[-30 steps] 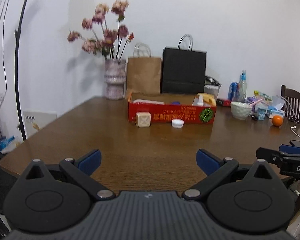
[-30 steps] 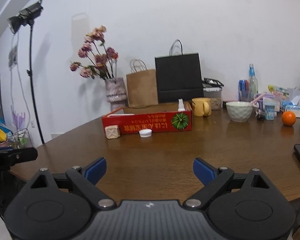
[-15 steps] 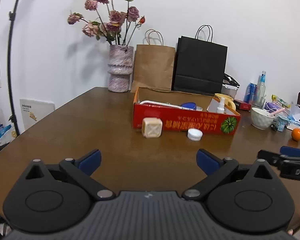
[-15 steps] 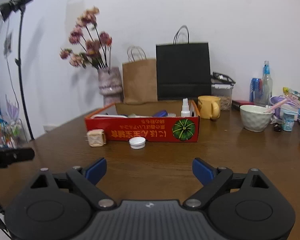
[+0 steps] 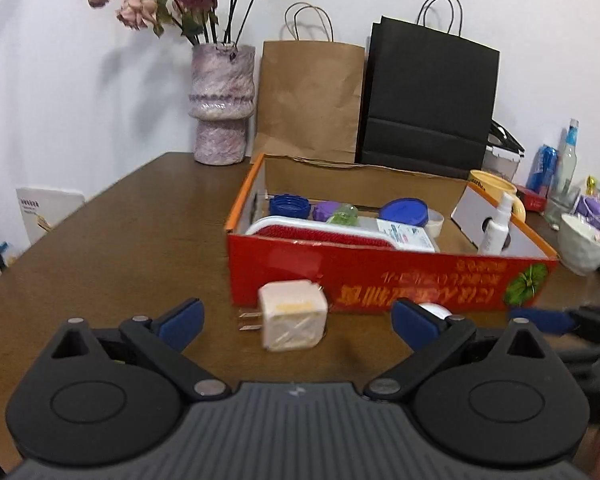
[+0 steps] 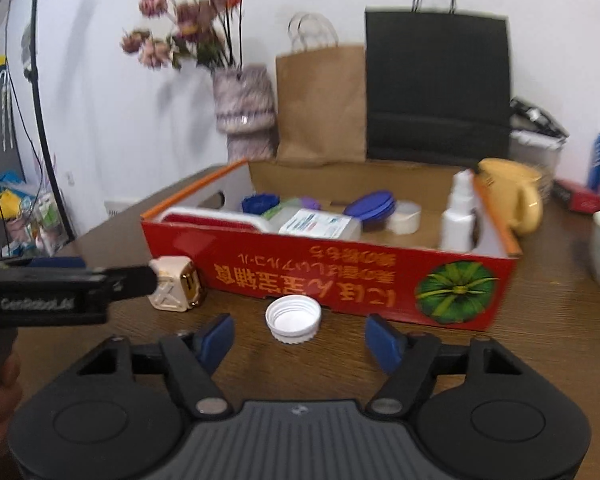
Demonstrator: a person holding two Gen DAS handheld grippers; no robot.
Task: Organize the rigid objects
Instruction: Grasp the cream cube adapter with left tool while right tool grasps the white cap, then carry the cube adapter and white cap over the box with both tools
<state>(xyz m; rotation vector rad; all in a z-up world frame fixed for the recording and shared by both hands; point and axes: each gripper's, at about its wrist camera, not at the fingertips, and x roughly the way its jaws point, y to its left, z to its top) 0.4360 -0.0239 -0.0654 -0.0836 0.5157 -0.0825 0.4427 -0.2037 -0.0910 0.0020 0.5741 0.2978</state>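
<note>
Boxy cream charger (image 5: 292, 314) lies between spread left gripper (image 5: 296, 318); ribbed white cap (image 6: 293, 317) before splayed right gripper (image 6: 299, 336).

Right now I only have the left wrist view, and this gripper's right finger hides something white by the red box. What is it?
Observer: A white bottle cap, open side up on the table, in front of the red box.
Operator: Is the right gripper on it?
Observer: No. The right gripper is open, and the cap sits at its fingertips, untouched.
Operator: Anything about the charger cube?
Observer: The charger cube has a shiny gold side turned toward the cap.
</note>
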